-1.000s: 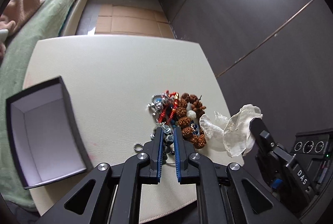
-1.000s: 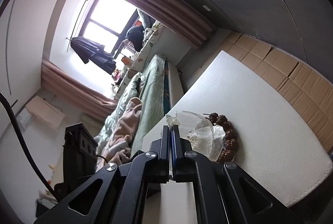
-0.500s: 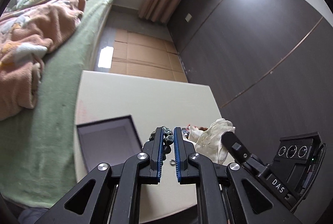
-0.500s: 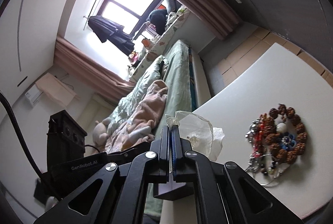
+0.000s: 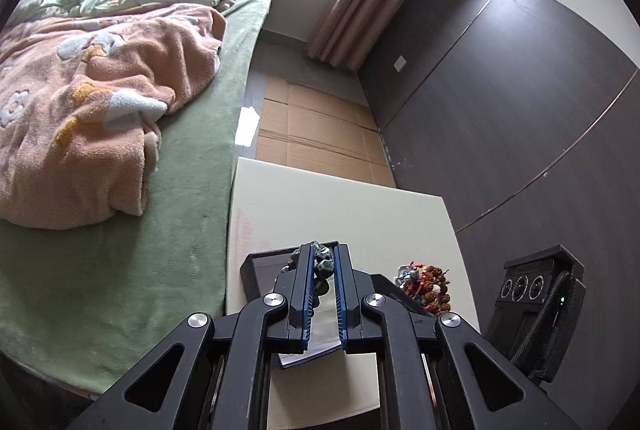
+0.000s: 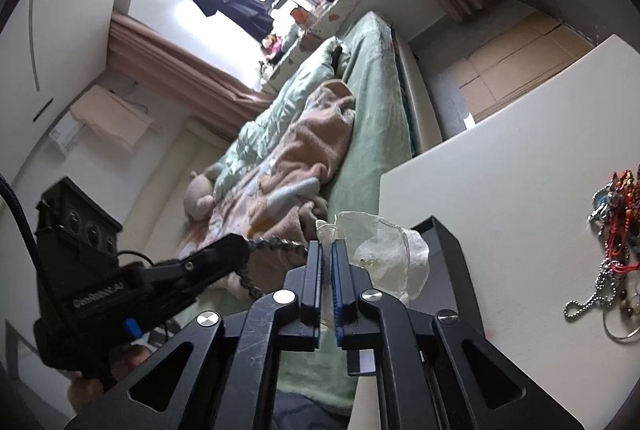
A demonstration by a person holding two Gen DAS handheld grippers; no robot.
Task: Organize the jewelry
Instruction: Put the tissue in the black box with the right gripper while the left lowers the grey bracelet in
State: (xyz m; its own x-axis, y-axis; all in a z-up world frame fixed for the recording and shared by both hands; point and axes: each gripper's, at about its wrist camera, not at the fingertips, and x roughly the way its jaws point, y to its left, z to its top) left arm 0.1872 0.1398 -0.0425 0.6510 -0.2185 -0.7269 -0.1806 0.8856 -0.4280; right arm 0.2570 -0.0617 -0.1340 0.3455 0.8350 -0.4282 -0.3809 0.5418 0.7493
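Observation:
My left gripper [image 5: 323, 262] is shut on a dark grey-green bead bracelet [image 5: 323, 267] and holds it above the open black box [image 5: 256, 264] on the cream table [image 5: 320, 202]. In the right wrist view the bracelet [image 6: 276, 245] hangs from the left gripper's fingertips [image 6: 230, 250]. My right gripper [image 6: 326, 250] is shut on a clear plastic bag [image 6: 384, 254], held above the black box [image 6: 448, 250]. A pile of jewelry [image 5: 424, 280] with brown beads, red cord and chains lies on the table right of the box, also seen at the right edge of the right wrist view [image 6: 616, 230].
A bed with a green sheet [image 5: 160, 210] and pink blanket [image 5: 100, 102] borders the table's left side. A dark panelled wall [image 5: 500, 110] stands to the right. Cardboard covers the floor [image 5: 316, 134] beyond the table.
My left gripper lifted the bead bracelet off the pile and carried it left over the black box. My right gripper moved up and left with the bag, away from the jewelry pile.

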